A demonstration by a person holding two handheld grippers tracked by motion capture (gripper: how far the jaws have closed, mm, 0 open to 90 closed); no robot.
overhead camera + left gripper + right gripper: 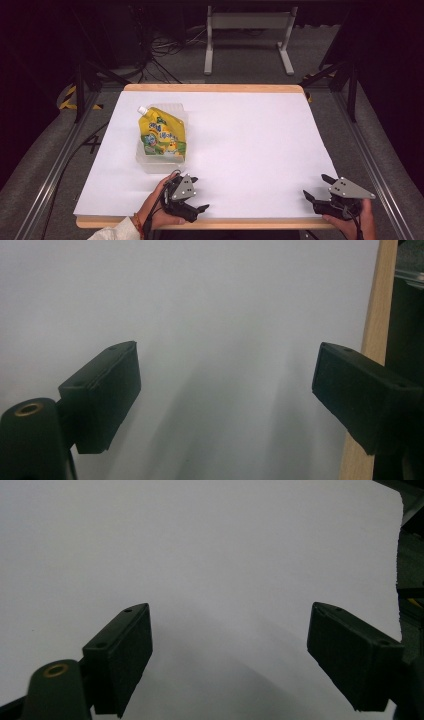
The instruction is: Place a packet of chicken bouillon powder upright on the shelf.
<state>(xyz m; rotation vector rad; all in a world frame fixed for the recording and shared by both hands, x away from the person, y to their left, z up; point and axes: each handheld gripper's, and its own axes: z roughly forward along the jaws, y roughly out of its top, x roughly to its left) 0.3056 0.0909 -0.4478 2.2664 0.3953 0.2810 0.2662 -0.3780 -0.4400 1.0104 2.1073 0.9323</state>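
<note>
Right gripper (230, 655) fingers (120, 655) spread wide over white sheet (210, 545).

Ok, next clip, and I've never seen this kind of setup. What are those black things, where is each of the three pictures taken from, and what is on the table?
There is no robot here: a person holds a hand tool with black tongs in each hand. The high view looks down on the table from the person's side. The left tongs and right tongs rest near the table's near edge. The other two pictures come from cameras riding on the tools, each looking out between its own two jaws: left tongs, right tongs. Both stand wide open over bare white surface and hold nothing. On the table's left side sits a clear plastic container with a yellow spouted pouch lying in it, white cap pointing away from the person.
</note>
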